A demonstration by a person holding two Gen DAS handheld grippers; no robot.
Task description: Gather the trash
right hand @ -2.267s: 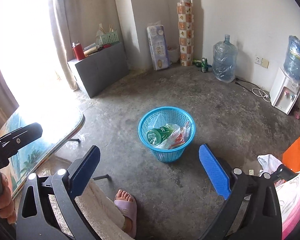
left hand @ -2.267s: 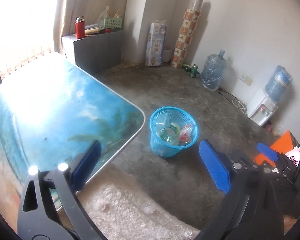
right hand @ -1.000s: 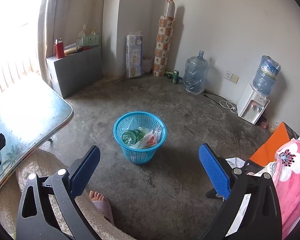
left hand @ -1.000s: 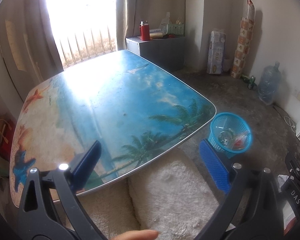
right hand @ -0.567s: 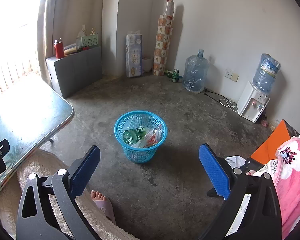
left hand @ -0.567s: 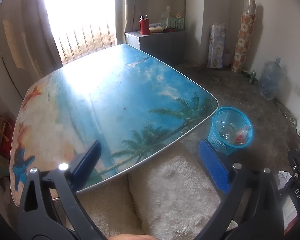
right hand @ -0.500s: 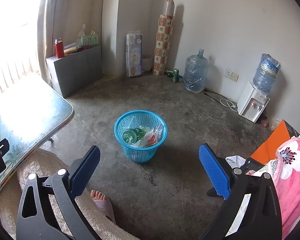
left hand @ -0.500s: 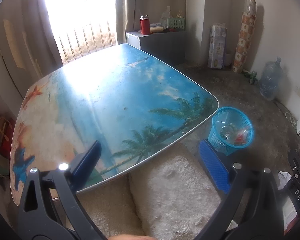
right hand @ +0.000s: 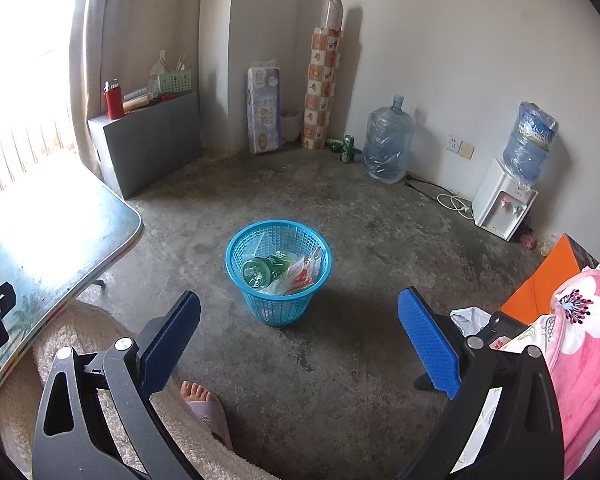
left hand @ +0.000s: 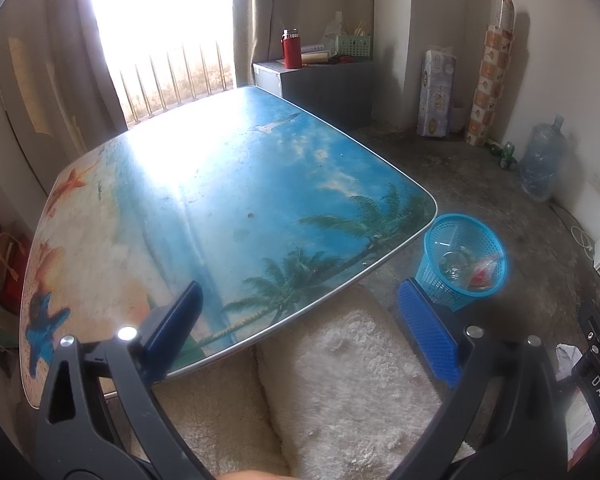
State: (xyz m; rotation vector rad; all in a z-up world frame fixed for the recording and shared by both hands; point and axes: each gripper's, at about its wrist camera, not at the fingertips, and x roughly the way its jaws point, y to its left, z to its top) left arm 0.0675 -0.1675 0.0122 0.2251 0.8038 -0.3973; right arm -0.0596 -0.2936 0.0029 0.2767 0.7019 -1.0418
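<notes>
Currently my left gripper (left hand: 300, 328) and right gripper (right hand: 300, 332) both hang released, holding nothing. I see the blue basket (right hand: 278, 270) on the floor right of the table (left hand: 220, 208), with a green bottle (right hand: 266, 268) inside.

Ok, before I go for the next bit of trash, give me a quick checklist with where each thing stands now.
1. Left hand-held gripper open with nothing between the fingers: ok.
2. Right hand-held gripper open with nothing between the fingers: ok.
3. Blue basket upright on the floor beside the table: ok.
4. Room left in the basket: ok; the green bottle and wrappers lie below the rim.
5. Trash left on the tabletop: none seen, though window glare washes out part of it, so cannot tell.
6. Green cans by the far wall count as trash: cannot tell.
</notes>
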